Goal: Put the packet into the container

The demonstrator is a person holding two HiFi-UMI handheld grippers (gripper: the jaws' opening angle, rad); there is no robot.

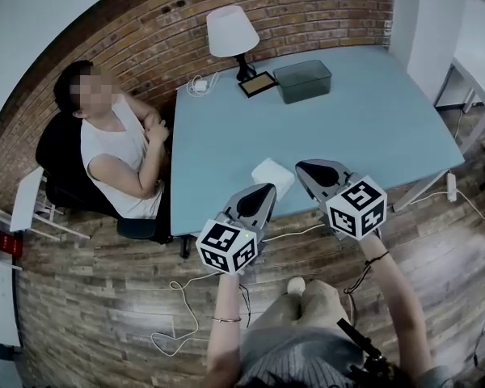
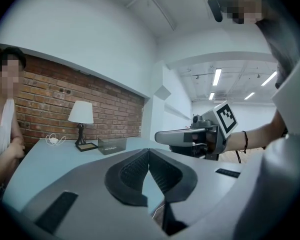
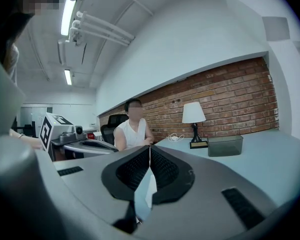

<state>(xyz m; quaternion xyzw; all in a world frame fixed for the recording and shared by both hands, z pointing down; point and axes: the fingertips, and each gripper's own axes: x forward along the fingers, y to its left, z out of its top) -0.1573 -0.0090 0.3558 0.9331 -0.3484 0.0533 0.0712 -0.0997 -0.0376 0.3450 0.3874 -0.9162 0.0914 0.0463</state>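
A white packet (image 1: 272, 176) lies flat near the front edge of the light blue table (image 1: 364, 128). The clear grey container (image 1: 301, 81) stands at the far side, beside the lamp; it also shows as a small box (image 2: 112, 145) in the left gripper view and as a box (image 3: 225, 145) in the right gripper view. My left gripper (image 1: 267, 187) hovers at the packet's near left, shut and holding nothing (image 2: 149, 151). My right gripper (image 1: 301, 167) is just right of the packet, jaws shut and holding nothing (image 3: 150, 148). A white patch (image 3: 150, 189) below its jaws looks like the packet.
A person (image 1: 117, 148) sits at the table's left end with arms folded. A white lamp (image 1: 232, 35) with a dark base plate (image 1: 258, 84) and a white plug with cable (image 1: 200, 86) are at the far edge. A brick wall lies behind.
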